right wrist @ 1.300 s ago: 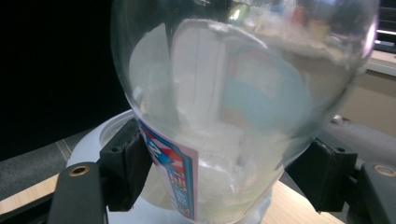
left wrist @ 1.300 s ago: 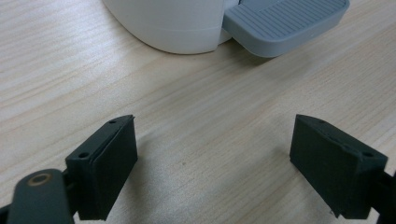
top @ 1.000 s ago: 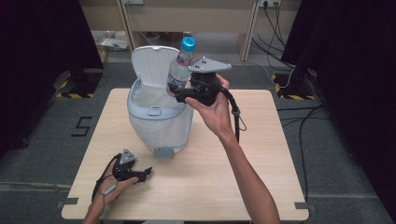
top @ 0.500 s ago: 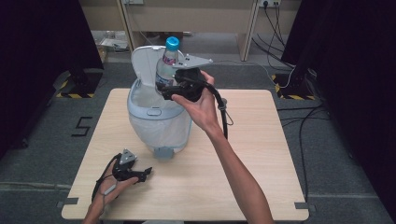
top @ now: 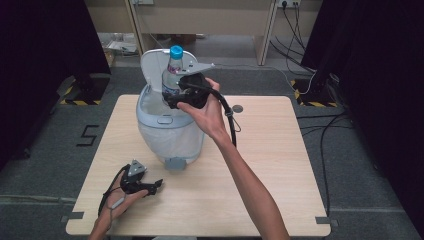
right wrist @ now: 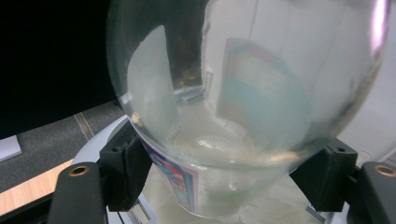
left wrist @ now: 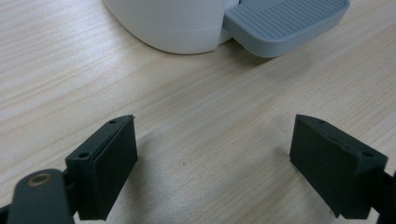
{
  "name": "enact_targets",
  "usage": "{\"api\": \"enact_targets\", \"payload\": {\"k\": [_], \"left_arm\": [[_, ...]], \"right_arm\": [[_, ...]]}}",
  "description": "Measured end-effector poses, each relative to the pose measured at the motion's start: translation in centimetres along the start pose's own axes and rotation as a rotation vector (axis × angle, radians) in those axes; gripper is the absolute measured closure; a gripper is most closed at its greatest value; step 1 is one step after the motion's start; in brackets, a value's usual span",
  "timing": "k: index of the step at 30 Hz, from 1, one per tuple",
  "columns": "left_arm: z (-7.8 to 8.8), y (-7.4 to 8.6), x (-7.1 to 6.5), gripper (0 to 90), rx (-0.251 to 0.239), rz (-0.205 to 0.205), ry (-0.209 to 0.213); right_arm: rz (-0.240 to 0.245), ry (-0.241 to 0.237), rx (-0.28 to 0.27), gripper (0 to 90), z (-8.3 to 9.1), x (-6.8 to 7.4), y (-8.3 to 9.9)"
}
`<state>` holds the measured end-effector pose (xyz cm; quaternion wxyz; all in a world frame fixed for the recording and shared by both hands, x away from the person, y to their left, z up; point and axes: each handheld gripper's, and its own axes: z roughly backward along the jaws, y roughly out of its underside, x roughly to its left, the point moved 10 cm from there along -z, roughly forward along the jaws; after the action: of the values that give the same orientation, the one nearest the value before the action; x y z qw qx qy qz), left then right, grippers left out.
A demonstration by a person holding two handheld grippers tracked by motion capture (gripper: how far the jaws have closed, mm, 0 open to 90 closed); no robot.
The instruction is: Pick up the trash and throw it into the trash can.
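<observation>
Bottle [top: 173, 75] clamped in right claw [top: 176, 96] hovers over open bin [top: 167, 127]; next, lower and release; left claw [top: 156, 184] gapes idle.

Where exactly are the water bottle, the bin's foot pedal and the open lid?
water bottle [top: 172, 75]: high view, on its clear upper body under the blue cap.
foot pedal [left wrist: 285, 23]: left gripper view, on its ribbed grey top.
lid [top: 152, 62]: high view, on the raised lid's inner face.
</observation>
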<state>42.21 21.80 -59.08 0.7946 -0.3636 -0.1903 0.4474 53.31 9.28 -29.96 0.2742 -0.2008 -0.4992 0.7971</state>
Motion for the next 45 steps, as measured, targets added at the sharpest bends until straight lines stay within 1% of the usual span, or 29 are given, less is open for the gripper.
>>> {"api": "enact_targets", "payload": {"k": [2,4,5,6,7,9,11,13,14,15,16,17,21,23,27,28,29,30,31,32,33,34,35,36,37,38,41,42,45], "left_arm": [[0.0,0.0,0.0,13.9,0.000,0.000,0.000],[0.0,0.0,0.0,13.9,0.000,0.000,0.000],[0.0,0.0,0.0,13.9,0.000,0.000,0.000],[0.0,0.0,0.0,13.9,0.000,0.000,0.000],[0.0,0.0,0.0,13.9,0.000,0.000,0.000],[0.0,0.0,0.0,13.9,0.000,0.000,0.000],[0.0,0.0,0.0,13.9,0.000,0.000,0.000],[0.0,0.0,0.0,13.9,0.000,0.000,0.000],[0.0,0.0,0.0,13.9,0.000,0.000,0.000],[0.0,0.0,0.0,13.9,0.000,0.000,0.001],[0.0,0.0,0.0,13.9,0.000,0.000,0.000],[0.0,0.0,0.0,14.1,0.001,0.003,0.001],[0.0,0.0,0.0,13.6,0.004,0.002,-0.002],[0.0,0.0,0.0,13.6,0.004,0.004,-0.002],[0.0,0.0,0.1,13.4,0.003,0.005,-0.002],[0.0,0.0,0.1,13.3,0.003,0.005,-0.002],[0.0,0.0,0.1,13.3,0.003,0.005,-0.003],[0.0,0.0,0.1,13.2,0.003,0.005,-0.003],[0.0,0.0,0.1,13.3,0.003,0.004,-0.004],[0.0,0.0,0.1,13.3,0.003,0.005,-0.003],[0.0,0.0,0.1,13.4,0.002,0.006,-0.003],[0.0,0.0,0.1,13.2,0.002,0.006,-0.003],[0.0,0.0,0.1,13.3,0.003,0.005,-0.004],[0.0,0.0,0.1,13.2,0.003,0.005,-0.004],[0.0,0.0,0.1,13.3,0.003,0.006,-0.003],[0.0,0.0,0.1,13.3,0.003,0.006,-0.003],[0.0,0.0,0.1,13.3,0.003,0.005,-0.004],[0.0,0.0,0.1,13.3,0.003,0.006,-0.004],[0.0,0.0,0.1,13.2,0.003,0.006,-0.004]], "right_arm": [[-0.008,-0.004,0.015,27.8,-0.4,0.1,0.3],[0.003,-0.006,0.018,27.8,-0.6,0.0,0.4],[-0.008,-0.010,0.032,27.8,-0.9,0.2,0.6],[-0.008,-0.010,0.032,27.8,-0.9,0.2,0.6],[0.007,-0.014,0.045,27.7,-1.2,0.2,0.9],[0.009,-0.032,0.074,27.4,-1.5,0.5,1.3],[0.003,-0.039,0.073,27.0,-1.6,0.7,1.4],[-0.017,-0.064,0.023,25.6,-1.5,0.9,0.9],[-0.017,-0.064,0.023,25.6,-1.5,0.9,0.9],[-0.030,-0.075,-0.026,25.8,-0.8,0.9,0.1],[-0.033,-0.075,-0.039,26.9,-0.4,0.9,-0.2],[-0.030,-0.076,-0.045,29.0,0.0,0.9,-0.4],[0.003,-0.072,-0.057,46.4,1.1,0.5,-0.3],[-0.002,-0.067,-0.070,52.7,1.5,0.0,-0.1],[-0.014,-0.052,-0.118,64.0,2.5,-1.3,0.1],[-0.014,-0.052,-0.118,64.0,2.5,-1.3,0.1],[-0.017,-0.042,-0.136,68.7,3.1,-1.9,0.1],[-0.017,-0.042,-0.136,68.7,3.1,-1.9,0.1],[-0.017,-0.035,-0.145,72.5,3.6,-2.3,0.1],[-0.017,-0.035,-0.145,72.5,3.6,-2.3,0.1],[-0.019,-0.032,-0.147,76.0,4.0,-2.7,0.3],[-0.019,-0.032,-0.147,76.0,4.0,-2.7,0.3],[-0.013,-0.030,-0.147,79.3,4.3,-3.0,0.5],[-0.013,-0.030,-0.147,79.3,4.3,-3.0,0.5],[-0.011,-0.029,-0.148,83.1,4.5,-3.2,0.8],[-0.012,-0.028,-0.147,84.6,4.6,-3.4,1.0],[-0.015,-0.027,-0.146,86.7,4.7,-3.7,1.2],[-0.020,-0.027,-0.149,88.3,4.9,-4.1,1.3],[-0.024,-0.026,-0.150,89.0,4.9,-4.4,1.5]]}}
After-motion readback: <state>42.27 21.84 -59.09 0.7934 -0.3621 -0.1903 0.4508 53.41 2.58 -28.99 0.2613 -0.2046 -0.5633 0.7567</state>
